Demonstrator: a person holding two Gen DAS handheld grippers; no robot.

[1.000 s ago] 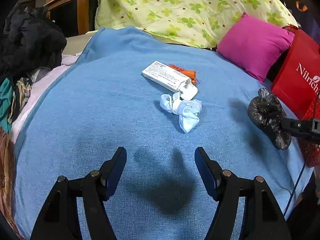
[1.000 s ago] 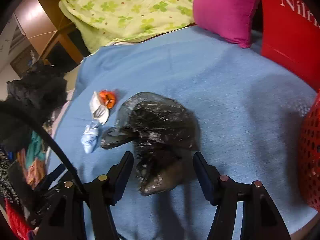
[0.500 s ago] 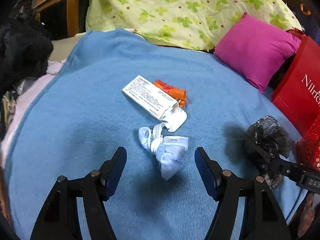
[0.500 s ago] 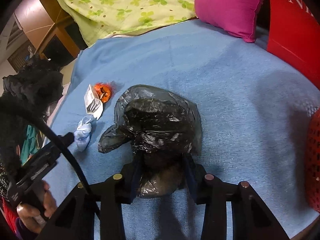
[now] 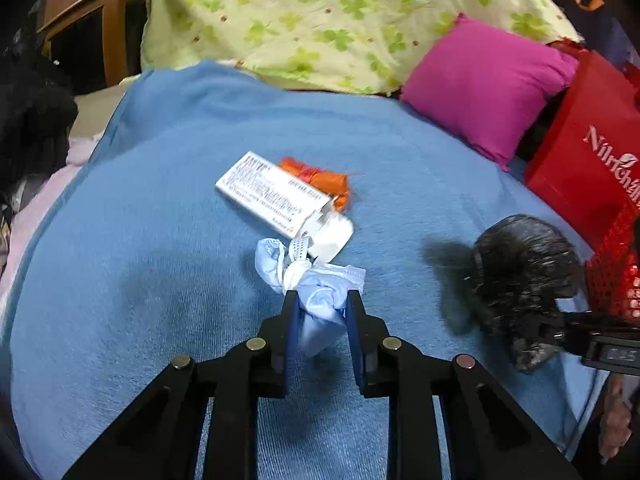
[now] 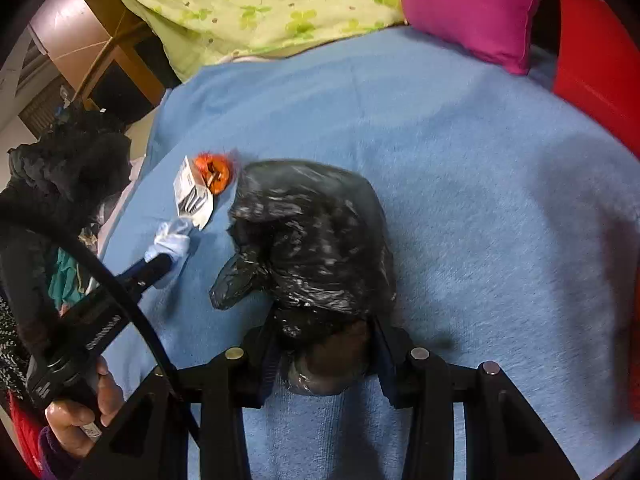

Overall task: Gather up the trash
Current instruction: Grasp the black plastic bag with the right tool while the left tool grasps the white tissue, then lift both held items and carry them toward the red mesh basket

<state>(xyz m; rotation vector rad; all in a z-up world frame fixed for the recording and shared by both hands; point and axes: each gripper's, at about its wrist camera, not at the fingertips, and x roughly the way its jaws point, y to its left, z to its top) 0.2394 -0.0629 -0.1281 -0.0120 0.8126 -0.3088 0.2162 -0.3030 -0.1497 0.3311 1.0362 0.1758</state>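
On the blue blanket (image 5: 168, 280), left tool (image 5: 321, 312) pinching crumpled mask (image 5: 320, 300), right tool (image 6: 324, 344) clamping black bag (image 6: 312, 236)

Left gripper (image 5: 322, 314) jaws pinched nearly closed, gripping; right gripper (image 6: 324, 354) likewise, both low, level.

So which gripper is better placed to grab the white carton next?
Neither is free, but left is nearer: the left gripper, shut on the blue mask, sits just short of the white carton. The right gripper clamps the black bag.
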